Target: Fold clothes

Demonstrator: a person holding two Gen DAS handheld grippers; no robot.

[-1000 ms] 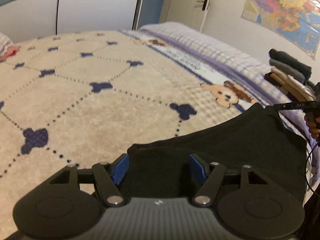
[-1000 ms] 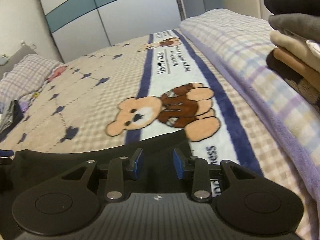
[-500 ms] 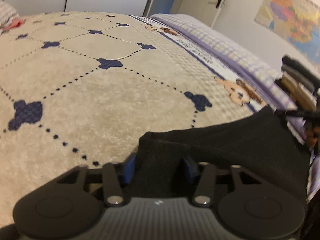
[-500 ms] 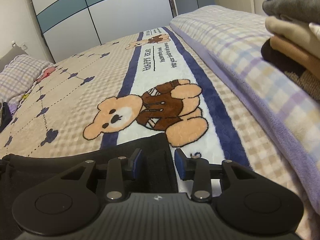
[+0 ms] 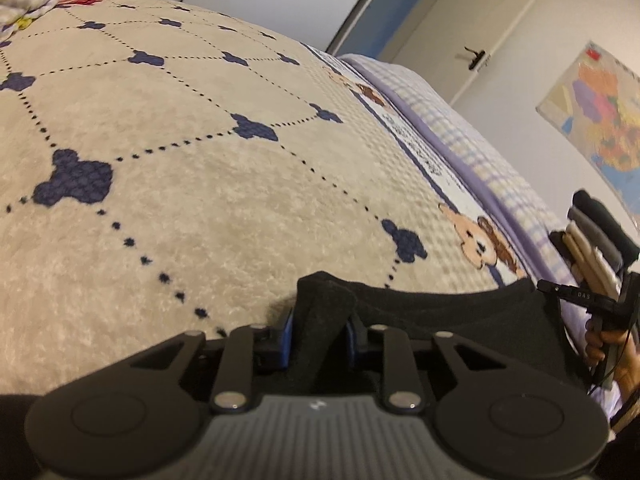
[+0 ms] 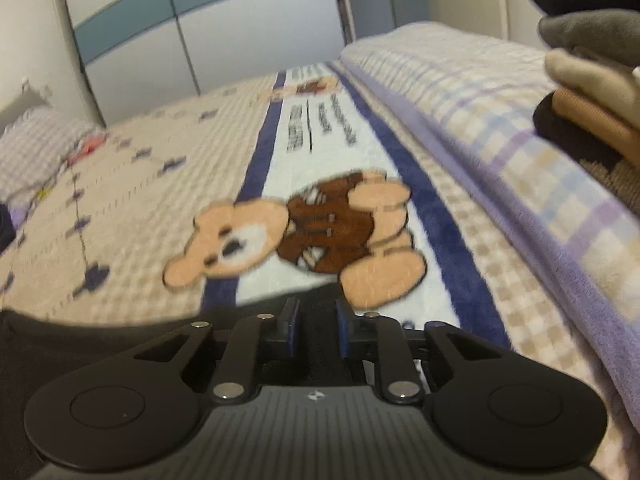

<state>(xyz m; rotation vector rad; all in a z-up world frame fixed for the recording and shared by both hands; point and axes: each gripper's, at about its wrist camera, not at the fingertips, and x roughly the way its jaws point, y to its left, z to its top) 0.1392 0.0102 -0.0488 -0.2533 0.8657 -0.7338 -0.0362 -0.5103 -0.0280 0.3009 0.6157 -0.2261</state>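
Left gripper (image 5: 319, 334): jaws have just been closing, blue pads now pinching a bunched-up corner of the black garment (image 5: 460, 320), cloth humped up between them. Right gripper (image 6: 316, 326): jaws have just been closing too, pads narrow with the black garment's (image 6: 80, 344) other corner between them; cloth fills the gap, looks pinched. View is blurred.

Garment lies flat on the bed at the near edge, stretched between both grippers, far hem running across the beige blanket (image 5: 200, 200) with navy clover marks and dotted lines. In the left view, a hand (image 5: 608, 344) at the right edge holds the other gripper's black handle, just beside the garment.

Just past the garment: teddy bear print (image 6: 296, 236) on a white band with navy stripes. Right of that, a purple plaid blanket (image 6: 520, 152) with a stack of folded clothes (image 6: 592, 80) on it: black, grey, cream, tan. Far: plaid pillow (image 6: 36, 148), wardrobe with teal band (image 6: 200, 20), door (image 5: 480, 40), wall map (image 5: 600, 120).
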